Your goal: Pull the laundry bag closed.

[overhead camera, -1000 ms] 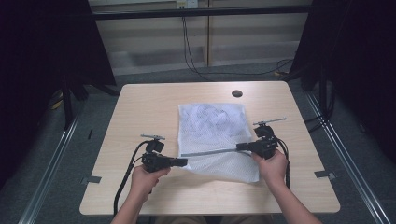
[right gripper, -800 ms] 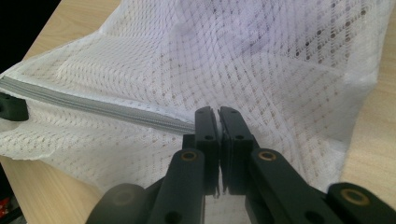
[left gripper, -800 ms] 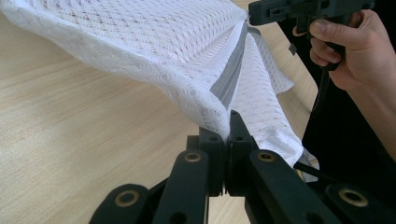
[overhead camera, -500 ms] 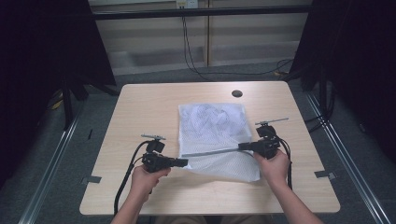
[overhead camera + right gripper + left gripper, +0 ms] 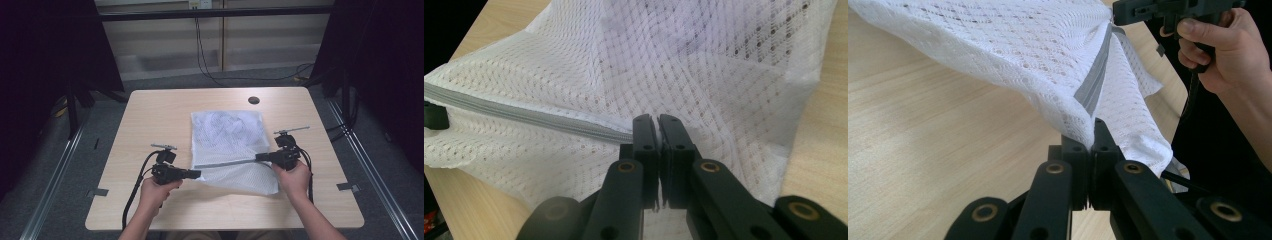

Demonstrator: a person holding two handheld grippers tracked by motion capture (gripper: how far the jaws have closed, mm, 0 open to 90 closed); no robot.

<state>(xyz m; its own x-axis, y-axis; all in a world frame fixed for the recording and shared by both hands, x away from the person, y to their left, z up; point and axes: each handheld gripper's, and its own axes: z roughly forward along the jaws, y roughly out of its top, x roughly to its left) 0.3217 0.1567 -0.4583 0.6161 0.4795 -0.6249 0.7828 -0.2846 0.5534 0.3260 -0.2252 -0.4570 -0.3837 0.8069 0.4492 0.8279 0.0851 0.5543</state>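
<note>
Pale wooden table (image 5: 150,115), grey carpet floor (image 5: 70,190), black curtains (image 5: 45,60) either side, beige panelled wall (image 5: 160,35)

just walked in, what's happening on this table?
A person holds a set of tongs in each hand and has a white mesh laundry bag pinched at both ends of its grey zipper strip. The left tongs are shut on the bag's near-left end, the right tongs on the right end, so the strip is pulled taut between them. The rest of the bag lies on the wooden table.
</note>
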